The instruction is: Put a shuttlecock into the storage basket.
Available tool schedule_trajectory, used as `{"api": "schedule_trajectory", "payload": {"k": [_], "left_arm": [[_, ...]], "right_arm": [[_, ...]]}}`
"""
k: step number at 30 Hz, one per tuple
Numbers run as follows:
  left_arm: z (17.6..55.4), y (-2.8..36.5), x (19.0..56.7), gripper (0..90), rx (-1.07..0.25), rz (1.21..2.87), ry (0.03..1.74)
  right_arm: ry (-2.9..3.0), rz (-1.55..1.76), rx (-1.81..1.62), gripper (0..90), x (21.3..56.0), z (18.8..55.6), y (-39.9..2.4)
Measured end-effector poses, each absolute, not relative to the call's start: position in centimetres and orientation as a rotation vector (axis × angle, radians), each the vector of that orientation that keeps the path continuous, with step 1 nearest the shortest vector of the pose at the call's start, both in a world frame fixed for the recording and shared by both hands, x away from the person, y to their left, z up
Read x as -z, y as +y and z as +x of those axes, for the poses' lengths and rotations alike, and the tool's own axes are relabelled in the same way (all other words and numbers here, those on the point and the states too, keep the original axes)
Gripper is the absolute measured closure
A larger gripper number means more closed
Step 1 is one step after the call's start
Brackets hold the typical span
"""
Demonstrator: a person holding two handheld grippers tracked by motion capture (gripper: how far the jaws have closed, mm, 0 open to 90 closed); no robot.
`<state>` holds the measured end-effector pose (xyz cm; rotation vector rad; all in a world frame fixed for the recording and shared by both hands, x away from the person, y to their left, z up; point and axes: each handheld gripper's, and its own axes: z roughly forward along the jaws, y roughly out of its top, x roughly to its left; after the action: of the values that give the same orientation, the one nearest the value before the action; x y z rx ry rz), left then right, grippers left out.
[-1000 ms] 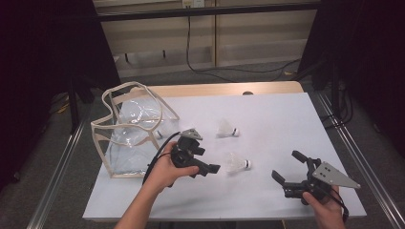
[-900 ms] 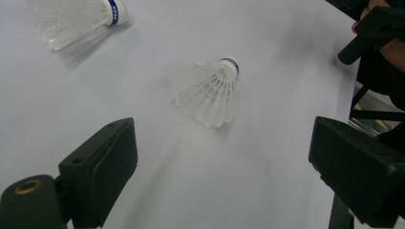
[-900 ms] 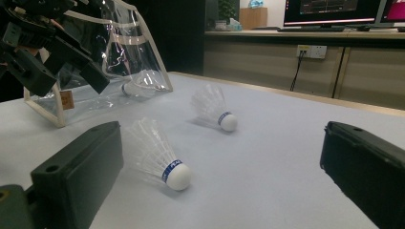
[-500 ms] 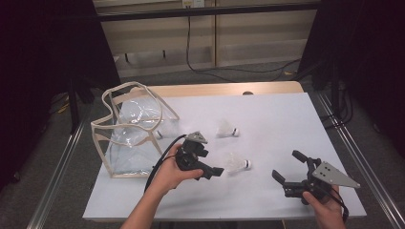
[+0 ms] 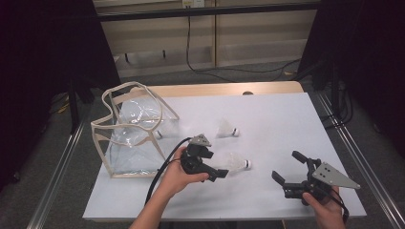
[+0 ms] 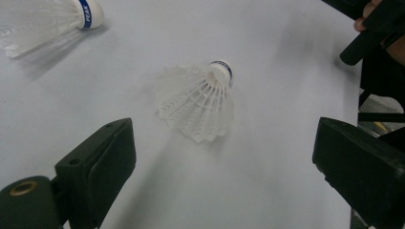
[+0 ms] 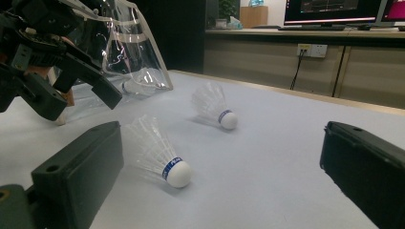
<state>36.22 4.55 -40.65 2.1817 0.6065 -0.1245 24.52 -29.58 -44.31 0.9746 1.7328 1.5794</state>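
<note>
Shuttlecock [image 5: 237, 163] lies on the table [image 5: 277, 119], just ahead of the left gripper [image 5: 217, 170], jaws wide, nothing held. Right gripper [image 5: 286, 168] sits well apart, also wide and empty. Second shuttlecock [image 5: 226, 129] lies near the bag [image 5: 131, 138].

on the white table [image 5: 286, 124] lie two shuttlecocks, the near shuttlecock [image 5: 237, 163] and the far shuttlecock [image 5: 226, 129]. there is one clear bag [image 5: 131, 133], with a third shuttlecock [image 5: 155, 135] inside it. two grippers: left gripper [image 5: 216, 168] and right gripper [image 5: 287, 168].

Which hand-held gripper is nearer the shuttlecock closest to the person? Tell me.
Left. The left hand-held gripper is open right beside the shuttlecock; the right hand-held gripper sits farther off.
</note>
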Motion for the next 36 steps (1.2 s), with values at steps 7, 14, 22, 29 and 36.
{"api": "schedule_trajectory", "payload": {"k": [7, 14, 22, 29, 36], "left_arm": [[36.1, 3.8, 41.3, 9.0, 0.117, 2.185, 0.586], [35.9, 3.2, 41.6, 11.1, 0.12, 2.17, 0.571], [35.7, 2.9, 41.8, 15.3, 0.111, 2.148, 0.562], [35.7, 2.5, 42.3, 17.5, 0.113, 2.144, 0.558], [35.8, 2.2, 42.5, 21.1, 0.112, 2.145, 0.556]], "right_arm": [[1.727, 0.991, -1.572, 0.5, 44.4, 24.5, -30.0], [1.723, 0.989, -1.573, 0.5, 44.3, 24.4, -30.0], [1.732, 0.981, -1.571, 0.5, 44.4, 24.7, -29.7], [1.735, 0.982, -1.574, 0.5, 44.4, 24.8, -29.6], [1.736, 0.978, -1.568, 0.5, 44.4, 24.8, -29.7]]}}
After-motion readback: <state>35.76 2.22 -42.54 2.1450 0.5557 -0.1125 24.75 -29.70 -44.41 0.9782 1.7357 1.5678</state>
